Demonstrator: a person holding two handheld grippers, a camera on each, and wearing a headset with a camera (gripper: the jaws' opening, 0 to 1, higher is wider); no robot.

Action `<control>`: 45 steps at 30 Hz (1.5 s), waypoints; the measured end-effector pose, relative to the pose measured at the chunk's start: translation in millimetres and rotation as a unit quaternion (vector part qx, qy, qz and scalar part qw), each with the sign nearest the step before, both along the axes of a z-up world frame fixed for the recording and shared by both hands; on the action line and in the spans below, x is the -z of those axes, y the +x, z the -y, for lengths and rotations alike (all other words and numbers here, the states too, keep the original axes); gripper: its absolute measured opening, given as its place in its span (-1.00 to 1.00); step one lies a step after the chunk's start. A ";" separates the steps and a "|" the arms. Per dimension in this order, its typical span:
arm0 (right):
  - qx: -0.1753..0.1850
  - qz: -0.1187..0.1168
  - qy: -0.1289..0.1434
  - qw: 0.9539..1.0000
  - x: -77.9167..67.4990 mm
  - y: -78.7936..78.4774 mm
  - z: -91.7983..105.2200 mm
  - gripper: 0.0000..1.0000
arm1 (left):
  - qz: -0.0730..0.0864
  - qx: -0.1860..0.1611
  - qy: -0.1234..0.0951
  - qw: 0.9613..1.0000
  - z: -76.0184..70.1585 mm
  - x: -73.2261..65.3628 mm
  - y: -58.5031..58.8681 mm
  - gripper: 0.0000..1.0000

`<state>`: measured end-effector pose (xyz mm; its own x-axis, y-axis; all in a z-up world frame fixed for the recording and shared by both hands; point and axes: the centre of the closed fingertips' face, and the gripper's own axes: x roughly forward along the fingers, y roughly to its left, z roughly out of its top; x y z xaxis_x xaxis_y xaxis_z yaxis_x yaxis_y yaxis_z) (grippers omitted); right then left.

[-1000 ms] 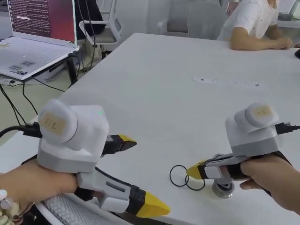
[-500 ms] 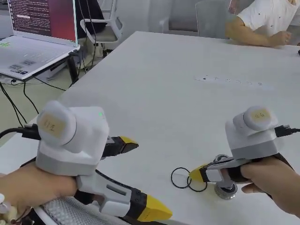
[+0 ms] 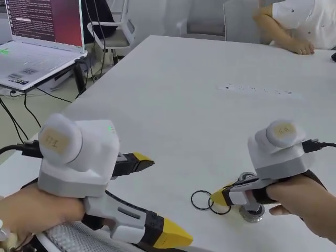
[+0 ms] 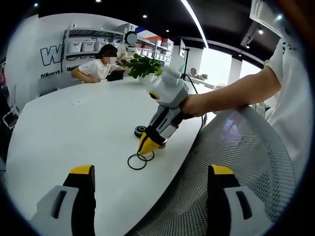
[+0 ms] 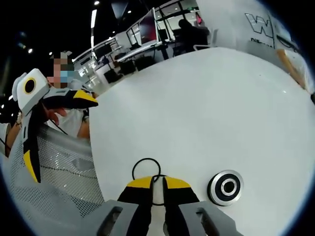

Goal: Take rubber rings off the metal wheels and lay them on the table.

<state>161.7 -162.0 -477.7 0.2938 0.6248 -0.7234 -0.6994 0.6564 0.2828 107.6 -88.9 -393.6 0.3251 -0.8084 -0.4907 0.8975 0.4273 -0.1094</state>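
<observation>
The thin black rubber rings [image 3: 210,201], lower centre, look light and floppy: pinch the band itself. The right gripper [image 5: 158,183] fingers are closed on one; the left gripper [image 4: 151,169] fingers gape.

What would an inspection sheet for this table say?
Surface: white table.
Job's things: two rubber rings lie overlapping; metal wheel stands beside them.
Clutter: nothing seen.
Tools: left tool open, at the near table edge; right tool nearly shut, tips at one ring.
Cables: black cable trails from each tool.
Surroundings: laptop on side desk, seated person at far end, mesh chair nearby.
</observation>
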 end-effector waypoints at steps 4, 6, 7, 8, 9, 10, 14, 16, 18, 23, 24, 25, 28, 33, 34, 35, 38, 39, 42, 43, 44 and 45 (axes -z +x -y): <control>0.002 0.006 0.000 1.000 -6.0 0.1 4.4 -0.91 | -0.001 0.003 0.000 1.000 0.9 0.2 -0.8 0.87; 0.005 0.009 0.002 1.000 -9.4 -0.1 5.9 -0.91 | 0.000 0.005 0.000 1.000 1.4 0.2 -0.7 0.87; 0.005 0.010 0.002 1.000 -10.5 -0.4 6.3 -0.91 | 0.000 0.006 0.000 1.000 1.6 0.1 -0.6 0.87; 0.005 0.011 0.004 1.000 -12.3 -1.0 6.7 -0.91 | 0.001 0.006 0.000 1.000 1.9 -0.2 -0.4 0.87; 0.005 0.011 0.005 1.000 -14.0 -1.7 6.6 -0.90 | 0.002 0.006 -0.001 1.000 1.9 -0.5 -0.2 0.86; 0.006 0.013 0.006 1.000 -16.7 -2.7 6.5 -0.90 | 0.003 0.005 0.000 1.000 1.6 -0.6 0.2 0.85; 0.011 0.020 0.018 1.000 -27.5 -3.5 6.1 -0.89 | 0.003 0.001 -0.012 1.000 1.8 -3.6 1.3 0.83; 0.015 0.023 0.026 0.999 -33.8 -5.2 5.4 -0.88 | 0.003 0.001 -0.014 1.000 2.3 -4.3 1.2 0.83; 0.020 0.029 0.033 0.999 -40.9 -6.1 6.1 -0.88 | 0.003 0.005 -0.017 1.000 3.5 -5.0 0.4 0.82; 0.038 0.034 0.050 0.997 -55.2 -9.6 11.2 -0.87 | 0.013 0.006 -0.026 1.000 5.0 -9.7 2.0 0.79; 0.039 0.036 0.050 0.997 -57.3 -11.0 12.4 -0.87 | 0.013 0.004 -0.029 0.999 5.1 -10.5 2.5 0.79; 0.042 0.040 0.051 0.997 -60.3 -12.4 14.6 -0.86 | 0.010 0.003 -0.037 0.999 5.6 -12.1 2.9 0.79; 0.048 0.046 0.055 0.996 -66.7 -15.2 21.0 -0.85 | 0.004 -0.001 -0.050 0.999 6.5 -14.5 3.7 0.77; 0.052 0.052 0.053 0.996 -72.7 -16.7 32.5 -0.73 | 0.007 -0.015 -0.055 0.998 5.4 -17.0 7.8 0.75; 0.051 0.056 0.052 0.996 -74.8 -17.3 36.0 -0.72 | 0.005 -0.018 -0.060 0.998 5.2 -17.9 8.6 0.75; 0.050 0.058 0.051 0.996 -76.1 -17.7 37.8 -0.71 | 0.006 -0.021 -0.059 0.998 4.7 -18.1 9.6 0.74; 0.046 0.068 0.054 0.995 -82.6 -16.0 46.8 -0.65 | 0.013 -0.028 -0.053 0.998 2.4 -18.1 13.0 0.74; 0.044 0.071 0.055 0.995 -84.3 -15.1 49.0 -0.63 | 0.011 -0.030 -0.055 0.998 2.1 -17.9 13.4 0.74; 0.033 0.082 0.060 0.994 -91.5 -13.1 56.5 -0.59 | 0.019 -0.047 -0.044 0.998 -3.2 -16.8 18.3 0.74; 0.030 0.085 0.061 0.994 -93.5 -12.4 58.2 -0.58 | 0.023 -0.052 -0.041 0.998 -4.5 -16.6 19.4 0.74; 0.028 0.089 0.063 0.994 -96.6 -11.1 61.1 -0.56 | 0.023 -0.056 -0.039 0.997 -5.5 -16.2 20.2 0.74; 0.027 0.092 0.065 0.993 -98.9 -10.2 62.9 -0.54 | 0.023 -0.059 -0.038 0.997 -6.3 -16.0 20.9 0.75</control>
<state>151.4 -224.8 -378.8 0.4495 0.6892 -0.5682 -0.7123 0.6604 0.2376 128.5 -82.6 -377.6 0.4410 -0.7975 -0.4117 0.8461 0.5224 -0.1055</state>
